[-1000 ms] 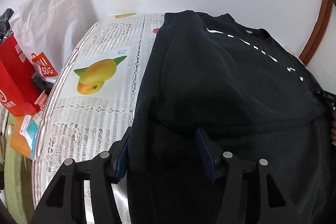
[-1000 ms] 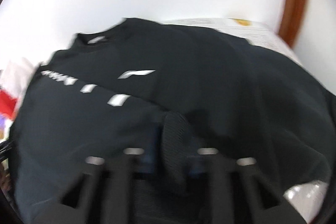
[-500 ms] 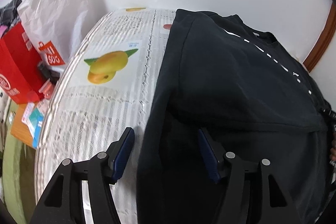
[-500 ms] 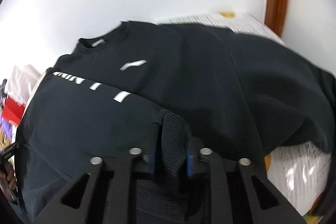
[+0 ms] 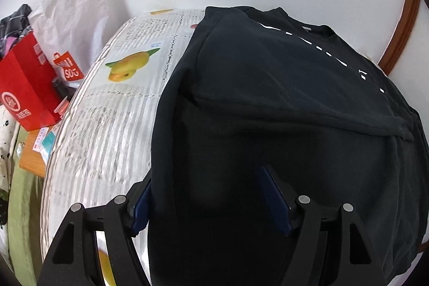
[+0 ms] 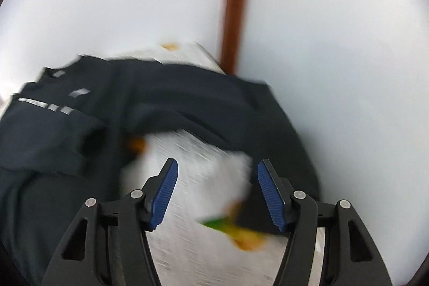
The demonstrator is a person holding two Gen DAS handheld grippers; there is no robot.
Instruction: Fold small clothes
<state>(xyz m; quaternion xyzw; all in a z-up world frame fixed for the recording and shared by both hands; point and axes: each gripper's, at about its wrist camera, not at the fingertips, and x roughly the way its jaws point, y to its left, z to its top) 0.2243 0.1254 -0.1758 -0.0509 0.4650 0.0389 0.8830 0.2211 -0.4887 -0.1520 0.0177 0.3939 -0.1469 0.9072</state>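
Nearest me, my right gripper has just been opening and now stands spread with nothing between its blue pads, only the printed cloth blurred beneath. My left gripper has also just been widening; its jaws straddle the near edge of the shirt, fabric lying between them, but the pads do not look pressed on it, so I count it as released (the dark cloth makes the left pad hard to read).

The shirt itself is black, spread on the table over the cloth, with a lower layer already brought up across the body and a crease running across the middle in the left view. In the right view its far sleeve side still sprawls out toward the table's edge.

I judge the step in hand to be taking a new hold for a side fold. To do it well I would pinch both layers together at the sleeve side, keep the two hands level so the edge stays straight, and lay it over without dragging the shirt off the table.

Farther off: a red bag, a white bag, the wall.
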